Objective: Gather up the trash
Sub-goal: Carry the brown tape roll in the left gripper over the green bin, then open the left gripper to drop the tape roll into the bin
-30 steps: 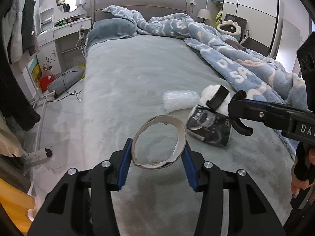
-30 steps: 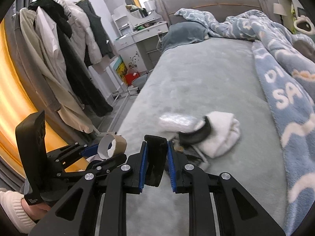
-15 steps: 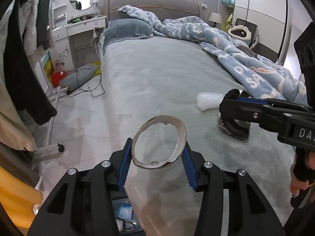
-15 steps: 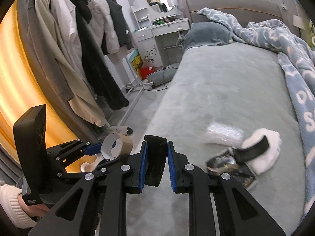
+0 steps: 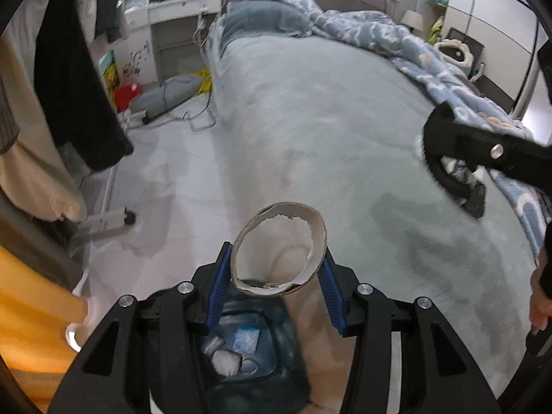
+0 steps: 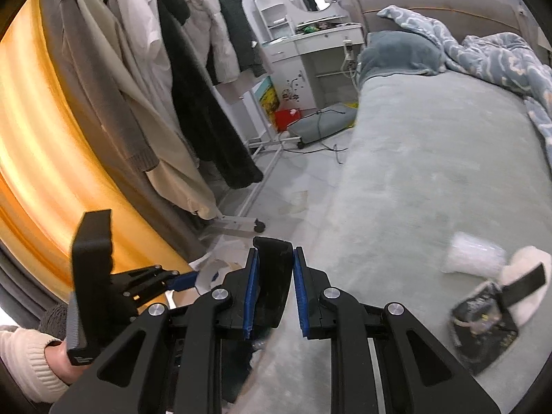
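Cardboard ring [image 5: 278,249] clamped (torn rim), no legible writing.

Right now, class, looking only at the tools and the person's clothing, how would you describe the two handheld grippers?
Both grippers are matte black, angular frames with triangular cut-outs and silver round screws. The left gripper and right gripper each carry two ribbed blue pads on their fingers. The left gripper's black handle has a grey ribbed edge. A cream knitted sleeve covers that wrist.

black hand-held gripper [image 5: 276,279], blue pads, cream knit sleeve [image 6: 24,362].
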Demonstrator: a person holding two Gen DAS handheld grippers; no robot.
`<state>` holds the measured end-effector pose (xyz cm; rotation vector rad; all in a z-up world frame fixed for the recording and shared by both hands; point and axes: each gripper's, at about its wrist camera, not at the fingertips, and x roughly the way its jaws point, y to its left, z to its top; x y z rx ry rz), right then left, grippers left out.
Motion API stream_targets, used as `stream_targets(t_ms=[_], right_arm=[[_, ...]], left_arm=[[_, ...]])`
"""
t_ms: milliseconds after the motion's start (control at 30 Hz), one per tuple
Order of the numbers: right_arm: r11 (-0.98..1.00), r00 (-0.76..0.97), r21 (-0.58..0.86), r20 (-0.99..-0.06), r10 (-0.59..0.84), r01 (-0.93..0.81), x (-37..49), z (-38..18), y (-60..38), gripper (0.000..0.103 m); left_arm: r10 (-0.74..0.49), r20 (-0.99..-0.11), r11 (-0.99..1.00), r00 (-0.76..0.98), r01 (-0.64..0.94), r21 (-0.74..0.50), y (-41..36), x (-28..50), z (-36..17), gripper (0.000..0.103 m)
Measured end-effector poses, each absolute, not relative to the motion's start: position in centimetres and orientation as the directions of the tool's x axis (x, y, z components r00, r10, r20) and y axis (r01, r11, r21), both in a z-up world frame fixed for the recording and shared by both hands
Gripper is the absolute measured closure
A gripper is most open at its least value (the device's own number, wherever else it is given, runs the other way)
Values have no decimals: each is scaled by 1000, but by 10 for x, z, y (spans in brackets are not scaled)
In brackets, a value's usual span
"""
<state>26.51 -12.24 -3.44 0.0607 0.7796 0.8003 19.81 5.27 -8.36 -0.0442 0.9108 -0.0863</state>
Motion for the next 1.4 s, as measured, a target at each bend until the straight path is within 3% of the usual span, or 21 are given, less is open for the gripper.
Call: stream_targets(t_ms=[500, 933, 1067, 1400], right_arm=[[658, 314, 336, -676, 667, -674, 259, -58, -42, 83], [618, 227, 341, -719, 657, -708, 255, -79, 12, 83], [618, 207, 337, -739, 641, -710, 255, -88, 21, 83], [642, 161, 321, -802, 575, -696, 261, -120, 47, 83]], left_arm=[[-64, -913, 995, 404, -40, -87, 118, 182, -141, 52], [-109, -975, 987, 193, -97, -129, 155, 162, -185, 51], [-112, -981, 988, 157, -90, -128, 160, 157, -192, 41], [-128, -974, 981, 188, -121, -153, 184, 149, -180, 35]])
